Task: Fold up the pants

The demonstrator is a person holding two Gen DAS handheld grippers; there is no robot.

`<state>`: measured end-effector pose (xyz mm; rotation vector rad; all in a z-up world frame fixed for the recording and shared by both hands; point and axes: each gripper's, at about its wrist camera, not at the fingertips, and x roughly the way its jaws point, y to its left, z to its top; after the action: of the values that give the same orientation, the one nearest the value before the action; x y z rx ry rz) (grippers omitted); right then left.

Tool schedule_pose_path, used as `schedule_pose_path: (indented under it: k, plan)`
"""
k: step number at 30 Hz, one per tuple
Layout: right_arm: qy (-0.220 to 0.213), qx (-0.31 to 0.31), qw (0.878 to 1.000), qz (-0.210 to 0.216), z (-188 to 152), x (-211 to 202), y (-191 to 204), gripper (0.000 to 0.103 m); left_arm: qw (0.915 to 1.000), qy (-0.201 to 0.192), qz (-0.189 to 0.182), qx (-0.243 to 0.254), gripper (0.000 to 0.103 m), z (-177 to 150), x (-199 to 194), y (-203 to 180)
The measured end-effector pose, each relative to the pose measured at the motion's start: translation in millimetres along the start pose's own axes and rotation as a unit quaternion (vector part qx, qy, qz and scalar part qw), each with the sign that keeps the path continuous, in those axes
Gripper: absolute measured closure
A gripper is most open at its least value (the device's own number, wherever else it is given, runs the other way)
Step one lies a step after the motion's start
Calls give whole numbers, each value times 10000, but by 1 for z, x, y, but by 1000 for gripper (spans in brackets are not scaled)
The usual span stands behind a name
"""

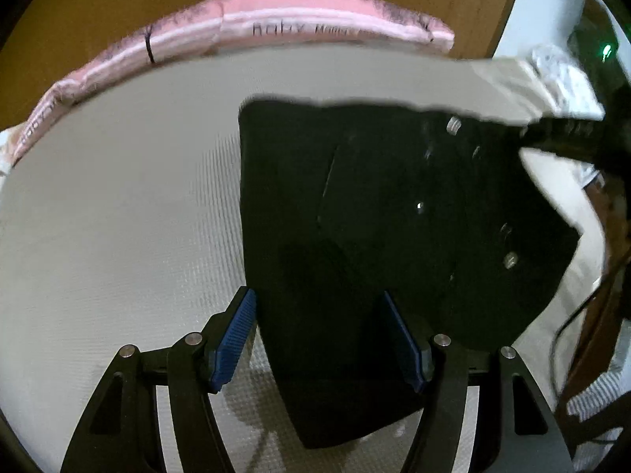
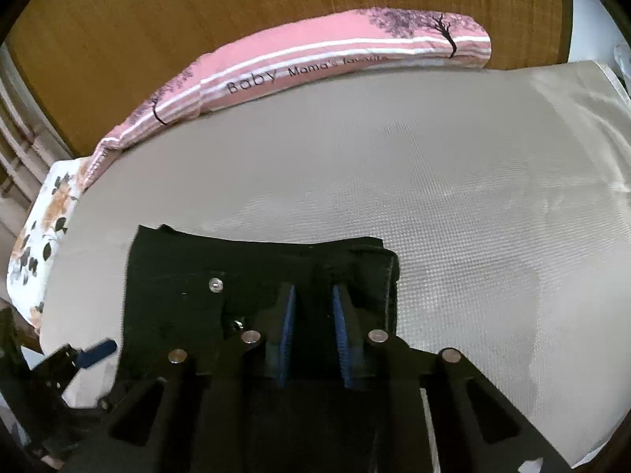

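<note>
Black pants (image 1: 374, 216) lie folded on a beige mattress (image 1: 118, 216). In the left wrist view my left gripper (image 1: 319, 303) is open, its blue pads on either side of the near fold of the pants. The right gripper enters that view at the far right (image 1: 564, 134), touching the waist end. In the right wrist view my right gripper (image 2: 313, 299) hovers over the waistband of the pants (image 2: 177, 276), jaws narrowly apart with black cloth between them; a grip cannot be confirmed. The left gripper's blue pad (image 2: 96, 351) shows at lower left.
A pink pillow printed "Baby" (image 2: 315, 59) lies along the far edge of the mattress (image 2: 473, 197), against a wooden headboard (image 2: 197, 8). A floral cloth (image 2: 43, 228) hangs at the left edge. Cables (image 1: 583, 315) and a green light sit at the right.
</note>
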<state>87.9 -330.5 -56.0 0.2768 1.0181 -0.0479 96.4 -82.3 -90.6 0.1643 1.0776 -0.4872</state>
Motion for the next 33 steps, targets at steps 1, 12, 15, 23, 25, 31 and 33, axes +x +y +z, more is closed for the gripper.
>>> schedule_pose_path:
  k: [1, 12, 15, 23, 25, 31, 33]
  plan:
    - [3, 49, 10000, 68, 0, 1, -3, 86, 10000, -38, -9, -28, 37, -1, 1, 0]
    - [124, 234, 9995, 146, -21, -3, -15, 87, 9994, 97, -83, -323, 32, 0, 6, 5]
    - [223, 287, 9992, 170, -40, -7, -20, 87, 9993, 105, -90, -360, 32, 0, 5, 6]
    - [174, 228, 9995, 105, -78, -25, -13, 85, 9994, 76, 11, -350, 31, -4, 2, 5]
    - [133, 241, 9996, 117, -83, -27, -14, 85, 9993, 48, 28, -367, 31, -5, 2, 5]
    - [53, 352, 9991, 231, -86, -25, -18, 85, 9990, 32, 22, -443, 31, -7, 3, 6]
    - [42, 455, 9984, 321, -85, -25, -22, 85, 9990, 28, 23, -437, 30, -6, 3, 6]
